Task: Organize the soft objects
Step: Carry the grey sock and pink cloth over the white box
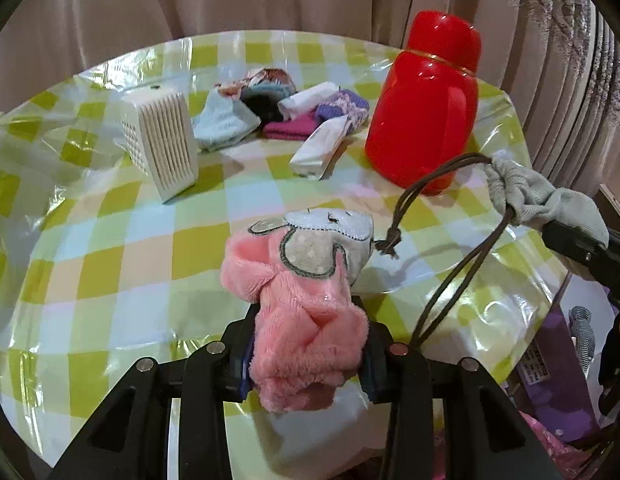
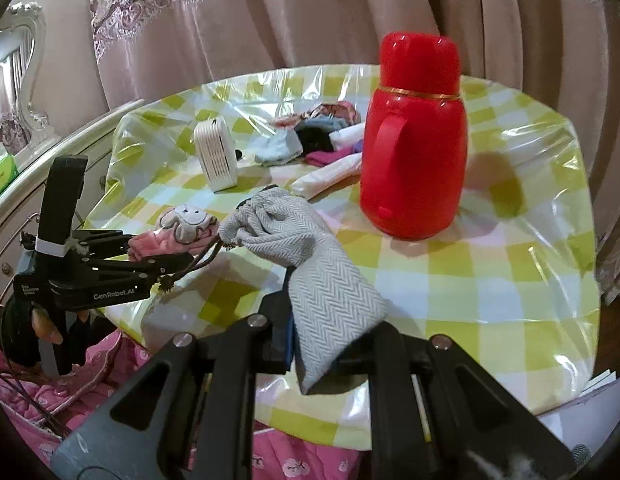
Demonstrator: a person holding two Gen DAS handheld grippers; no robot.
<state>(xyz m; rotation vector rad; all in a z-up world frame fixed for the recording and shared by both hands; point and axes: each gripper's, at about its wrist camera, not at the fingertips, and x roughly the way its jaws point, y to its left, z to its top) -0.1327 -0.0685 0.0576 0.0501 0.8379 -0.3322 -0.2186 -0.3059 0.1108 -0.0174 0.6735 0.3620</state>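
1. Left wrist view: the left gripper [image 1: 310,356] was seen clenched on a pink fleece sock [image 1: 306,320], its jaws pressed into the plush from both sides.
2. The sock's grey cartoon patch [image 1: 322,240] was turned up just ahead of the jaws, above the checked tablecloth [image 1: 150,240].
3. The right gripper [image 2: 330,348] was seen grasping the bottom end of a grey herringbone drawstring pouch [image 2: 310,264], with the jaws closed tight on the fabric.
4. The pouch's gathered mouth [image 2: 238,228] was held out ahead and to the left of the right jaws, close beside the sock in the left gripper.
5. A brown drawstring [image 1: 450,248] was seen hanging from the pouch mouth down beside the left gripper's right jaw.
6. Well ahead of both pairs of jaws, a pile of socks [image 1: 278,108] was left lying on the table, with a white ribbed box [image 1: 162,140] to its left.
7. A red thermos jug [image 1: 426,100] was stood ahead and to the right of the left jaws, with a white wrapped packet [image 1: 318,148] lying between it and the pile.
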